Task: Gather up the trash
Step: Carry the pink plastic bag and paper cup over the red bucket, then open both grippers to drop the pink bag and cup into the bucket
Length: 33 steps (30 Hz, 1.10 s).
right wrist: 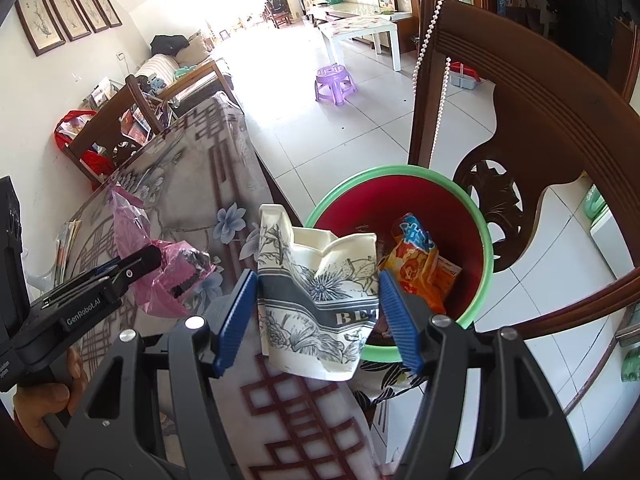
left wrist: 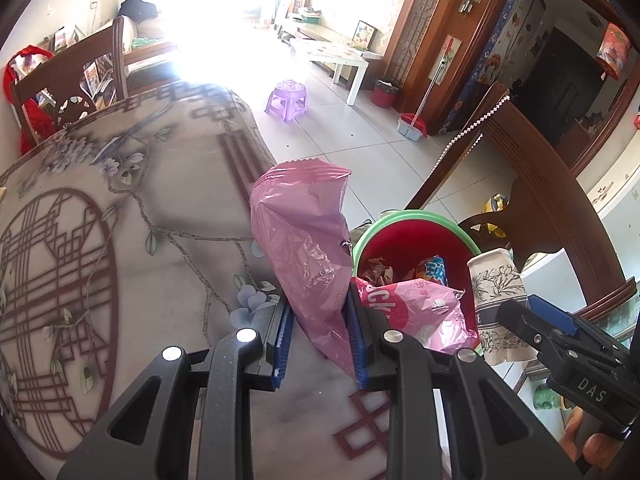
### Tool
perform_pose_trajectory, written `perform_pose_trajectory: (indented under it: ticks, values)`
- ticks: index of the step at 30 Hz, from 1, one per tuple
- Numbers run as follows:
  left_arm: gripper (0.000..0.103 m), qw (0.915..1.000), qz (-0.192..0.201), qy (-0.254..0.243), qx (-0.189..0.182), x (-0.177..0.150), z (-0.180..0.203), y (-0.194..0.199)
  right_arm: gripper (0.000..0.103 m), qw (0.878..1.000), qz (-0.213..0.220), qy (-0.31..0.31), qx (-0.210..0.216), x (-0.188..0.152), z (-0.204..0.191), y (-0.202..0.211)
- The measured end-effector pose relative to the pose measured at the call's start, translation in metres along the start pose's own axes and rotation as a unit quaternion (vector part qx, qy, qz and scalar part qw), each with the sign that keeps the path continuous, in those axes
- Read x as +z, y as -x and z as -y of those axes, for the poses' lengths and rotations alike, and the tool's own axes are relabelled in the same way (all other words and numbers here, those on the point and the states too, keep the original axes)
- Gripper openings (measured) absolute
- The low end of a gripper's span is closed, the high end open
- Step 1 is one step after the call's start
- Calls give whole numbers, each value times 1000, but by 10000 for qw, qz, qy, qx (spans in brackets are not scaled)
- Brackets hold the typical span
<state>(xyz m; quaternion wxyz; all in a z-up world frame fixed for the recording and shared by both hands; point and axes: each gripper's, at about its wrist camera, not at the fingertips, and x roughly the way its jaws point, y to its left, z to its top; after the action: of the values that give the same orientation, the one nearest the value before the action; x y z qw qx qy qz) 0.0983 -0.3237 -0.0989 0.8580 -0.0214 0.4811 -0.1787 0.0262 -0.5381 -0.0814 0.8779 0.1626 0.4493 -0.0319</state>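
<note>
Two hand-held grippers, each holding one piece of trash. The left hand-held gripper (left wrist: 320,332) is clamped narrow on one pink wrapper (left wrist: 304,240), long axis upright, over the table (left wrist: 120,220) edge. The right hand-held gripper (right wrist: 316,316) grips one crushed paper cup (right wrist: 320,292), mouth up, at the bin (right wrist: 400,200) rim; two wrappers lie inside.

Sharp, bright daylight views, blown-out glare from the far room, strong fisheye bending, dark corners

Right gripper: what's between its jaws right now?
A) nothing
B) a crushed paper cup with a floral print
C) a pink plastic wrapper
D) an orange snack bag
B: the right gripper is closed on the crushed paper cup, its blue pads pressing both sides, near the bin.
</note>
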Motion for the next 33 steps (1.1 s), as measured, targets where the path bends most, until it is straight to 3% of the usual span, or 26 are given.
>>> perform_pose_trajectory:
  ticks: [21,33]
  values:
    - [23,9989,-323,-313,-105,11,51,-36,61,9997,14,-174,-169,26,53,-11]
    - [23,9973,-474,-535,-160,23,79,-63,61,9990,-85,-244,-365,42,88,-40]
